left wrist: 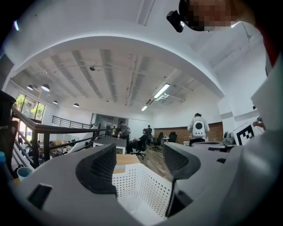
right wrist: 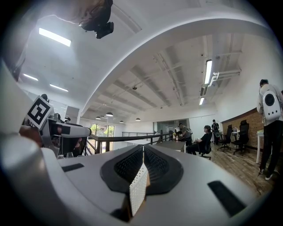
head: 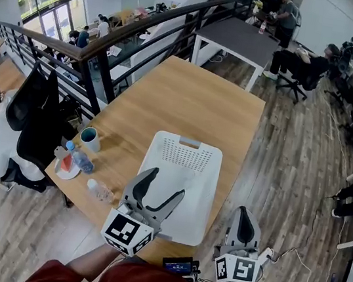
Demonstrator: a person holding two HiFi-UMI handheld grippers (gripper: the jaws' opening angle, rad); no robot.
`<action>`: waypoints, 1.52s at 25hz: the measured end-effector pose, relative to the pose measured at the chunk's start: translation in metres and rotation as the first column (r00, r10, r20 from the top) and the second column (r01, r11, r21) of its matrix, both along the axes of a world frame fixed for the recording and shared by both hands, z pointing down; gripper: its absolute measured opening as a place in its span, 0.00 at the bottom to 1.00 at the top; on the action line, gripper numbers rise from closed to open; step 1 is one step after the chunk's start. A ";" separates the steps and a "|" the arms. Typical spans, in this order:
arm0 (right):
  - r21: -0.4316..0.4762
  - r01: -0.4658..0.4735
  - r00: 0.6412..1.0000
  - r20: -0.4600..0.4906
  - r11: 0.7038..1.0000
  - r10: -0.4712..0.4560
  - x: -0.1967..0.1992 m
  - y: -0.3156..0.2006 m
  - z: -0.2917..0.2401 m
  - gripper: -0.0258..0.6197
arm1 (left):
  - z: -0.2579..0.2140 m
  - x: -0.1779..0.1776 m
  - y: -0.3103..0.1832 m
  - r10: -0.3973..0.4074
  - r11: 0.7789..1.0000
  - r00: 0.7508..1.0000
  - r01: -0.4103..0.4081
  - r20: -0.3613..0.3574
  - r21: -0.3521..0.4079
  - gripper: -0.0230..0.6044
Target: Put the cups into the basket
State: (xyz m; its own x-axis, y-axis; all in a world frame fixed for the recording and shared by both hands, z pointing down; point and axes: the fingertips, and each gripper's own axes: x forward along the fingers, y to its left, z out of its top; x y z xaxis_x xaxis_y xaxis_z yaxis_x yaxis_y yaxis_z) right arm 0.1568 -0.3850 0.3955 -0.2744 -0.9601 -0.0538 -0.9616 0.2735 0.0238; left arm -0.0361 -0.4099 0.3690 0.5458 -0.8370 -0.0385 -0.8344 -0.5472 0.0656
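A white perforated basket (head: 194, 156) lies in the middle of the wooden table (head: 190, 99). A dark teal cup (head: 89, 138) stands near the table's left edge, apart from the basket. My left gripper (head: 158, 191) is open above the basket's near left corner, nothing between its fingers. In the left gripper view the basket (left wrist: 146, 187) shows between the open left gripper (left wrist: 139, 161), and the cup (left wrist: 21, 171) sits far left. My right gripper (head: 244, 227) is shut, off the table's right front corner. In the right gripper view the right gripper (right wrist: 143, 154) has its pads pressed together.
Beside the cup sit a small plate (head: 65, 167), a blue-capped bottle (head: 81, 158) and a clear bottle (head: 100, 191). A black railing (head: 103, 59) runs along the table's left. Black office chairs (head: 34, 114) stand left. Cables (head: 297, 262) lie on the floor at right.
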 end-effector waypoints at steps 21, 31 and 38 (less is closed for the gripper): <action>-0.011 0.011 1.000 -0.007 1.000 -0.011 -0.006 0.000 0.002 0.06 | 0.010 -0.013 0.014 -0.030 0.999 0.999 0.030 0.032 0.016 0.47; -0.017 0.012 1.000 -0.008 1.000 -0.012 -0.005 -0.002 0.003 0.06 | 0.011 -0.014 0.018 -0.031 0.999 0.999 0.031 0.016 0.014 0.39; -0.023 0.011 1.000 -0.012 1.000 -0.011 -0.005 -0.003 0.004 0.06 | 0.013 -0.021 0.014 -0.055 0.998 0.998 0.055 0.020 0.006 0.34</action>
